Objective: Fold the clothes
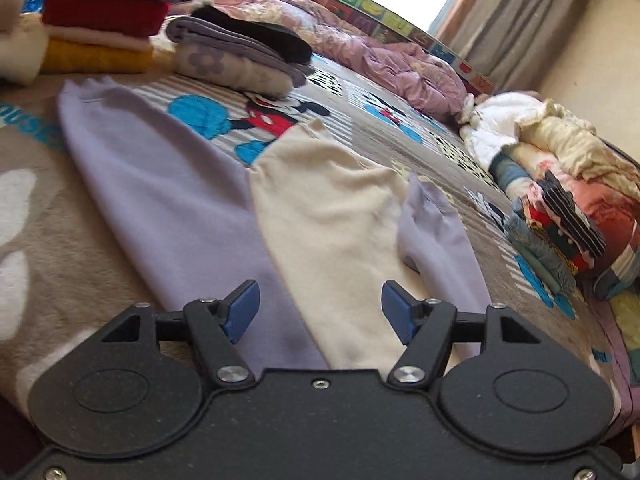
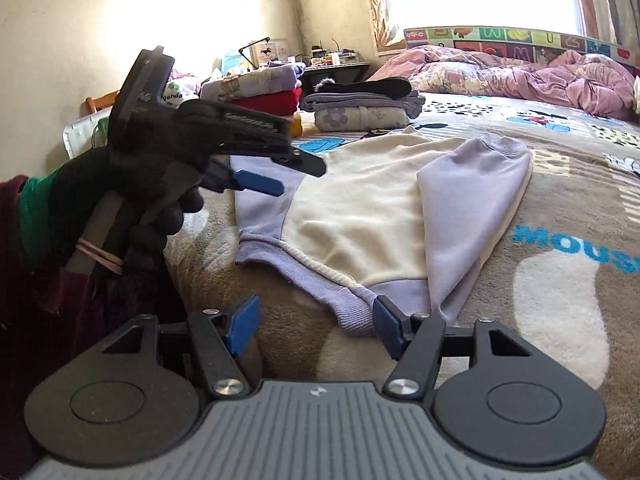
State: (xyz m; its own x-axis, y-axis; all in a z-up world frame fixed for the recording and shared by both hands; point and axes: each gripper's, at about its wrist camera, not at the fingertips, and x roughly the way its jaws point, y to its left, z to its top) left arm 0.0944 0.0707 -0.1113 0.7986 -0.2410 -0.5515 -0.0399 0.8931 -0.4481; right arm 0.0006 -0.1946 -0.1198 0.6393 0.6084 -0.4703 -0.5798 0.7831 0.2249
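Note:
A cream and lilac sweatshirt point(image 1: 320, 208) lies flat on the bed, one lilac sleeve folded over its cream body point(image 2: 360, 208). My left gripper point(image 1: 318, 312) hovers open just above the garment's near end, with nothing between its blue pads. In the right wrist view the left gripper point(image 2: 260, 182) shows at the left, held by a black-gloved hand point(image 2: 160, 216) over the sweatshirt's left side. My right gripper point(image 2: 316, 328) stands open at the ribbed lilac hem point(image 2: 352, 316), its right pad close beside the hem corner, holding nothing.
A cartoon-print blanket point(image 2: 560, 280) covers the bed. Folded stacks sit at the far side: red and yellow items point(image 1: 100, 28), grey and black ones point(image 2: 364, 108). A pile of unfolded clothes point(image 1: 560, 208) lies right. A crumpled pink duvet point(image 2: 540, 76) lies by the window.

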